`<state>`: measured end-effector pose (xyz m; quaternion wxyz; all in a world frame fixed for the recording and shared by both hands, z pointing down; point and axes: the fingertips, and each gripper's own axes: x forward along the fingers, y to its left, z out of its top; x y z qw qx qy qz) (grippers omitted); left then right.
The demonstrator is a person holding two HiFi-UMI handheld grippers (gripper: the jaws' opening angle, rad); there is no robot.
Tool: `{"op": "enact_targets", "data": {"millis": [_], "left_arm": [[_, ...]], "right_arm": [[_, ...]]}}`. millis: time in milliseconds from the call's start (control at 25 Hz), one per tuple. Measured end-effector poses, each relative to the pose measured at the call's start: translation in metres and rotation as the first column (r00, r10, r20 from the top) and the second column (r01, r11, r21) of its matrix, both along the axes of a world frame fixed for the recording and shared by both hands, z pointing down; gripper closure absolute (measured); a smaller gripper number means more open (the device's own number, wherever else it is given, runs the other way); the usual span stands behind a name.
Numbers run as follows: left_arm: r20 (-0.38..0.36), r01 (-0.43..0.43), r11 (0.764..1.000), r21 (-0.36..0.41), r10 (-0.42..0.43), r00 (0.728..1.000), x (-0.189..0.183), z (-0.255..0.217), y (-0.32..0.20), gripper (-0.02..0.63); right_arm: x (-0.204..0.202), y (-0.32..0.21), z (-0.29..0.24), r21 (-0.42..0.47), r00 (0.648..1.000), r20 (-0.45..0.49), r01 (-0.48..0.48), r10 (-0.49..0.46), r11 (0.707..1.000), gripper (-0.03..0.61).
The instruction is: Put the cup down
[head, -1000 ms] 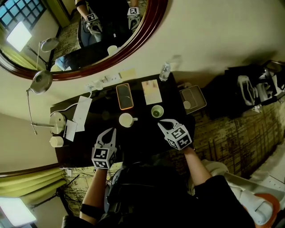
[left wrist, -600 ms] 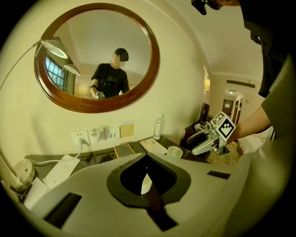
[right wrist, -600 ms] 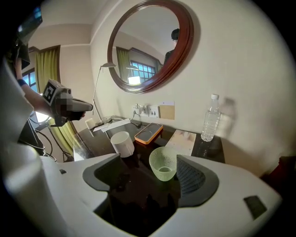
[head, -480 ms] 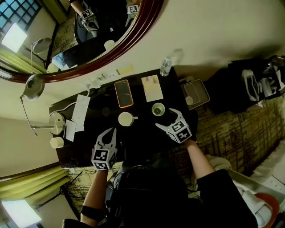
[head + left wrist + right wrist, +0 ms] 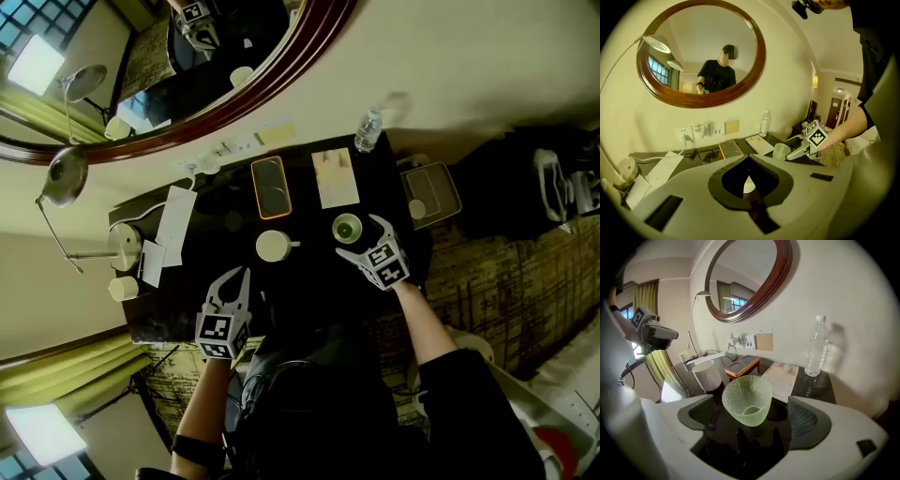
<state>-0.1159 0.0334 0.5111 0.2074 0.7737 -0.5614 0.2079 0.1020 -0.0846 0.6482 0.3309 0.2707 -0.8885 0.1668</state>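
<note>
1. A dark desk (image 5: 309, 286) stands against a wall under a round mirror (image 5: 281, 80).
2. The cup (image 5: 347, 228), green dimpled glass, stands upright on the desk near its right edge, just on the near side of a booklet (image 5: 335, 178).
3. The right gripper (image 5: 357, 236) reaches in from the desk's near right corner. Its jaws have just been opening and now stand wide. The cup is between them, apart from both pads.
4. The left gripper (image 5: 236, 277) hangs over the desk's near edge, left of centre, with its jaws pressed together and nothing in them.
5. A white mug (image 5: 272, 246) sits mid-desk, left of the cup and well apart from it.
6. An orange-edged phone (image 5: 270, 187) lies beside the booklet near the far edge.
7. A bottle (image 5: 368, 129) stands at the far right corner.
</note>
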Motion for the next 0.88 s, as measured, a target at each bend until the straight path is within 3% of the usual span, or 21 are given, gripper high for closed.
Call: {"op": "enact_targets", "data": {"millis": [320, 440, 480, 880], "left_arm": [[0.020, 0.020, 1.000, 0.005, -0.020, 1.000, -0.005, 0.013, 0.003, 0.614], [0.020, 0.025, 1.000, 0.011, -0.025, 0.999, -0.006, 0.015, 0.003, 0.614], [0.021, 0.027, 1.000, 0.014, -0.027, 0.999, -0.007, 0.016, 0.003, 0.614], [0.003, 0.048, 0.999, 0.025, -0.049, 0.999, -0.015, 0.028, -0.005, 0.614]], "right_arm": [[-0.021, -0.008, 0.014, 0.019, 0.998, 0.004, 0.063, -0.063, 0.998, 0.062], [-0.026, -0.008, 0.013, 0.037, 0.996, -0.006, 0.093, -0.093, 0.995, 0.129], [-0.026, -0.007, 0.013, 0.042, 0.995, -0.011, 0.101, -0.100, 0.994, 0.183], [-0.037, -0.008, 0.002, 0.072, 0.987, 0.005, 0.160, -0.161, 0.984, 0.186]]}}
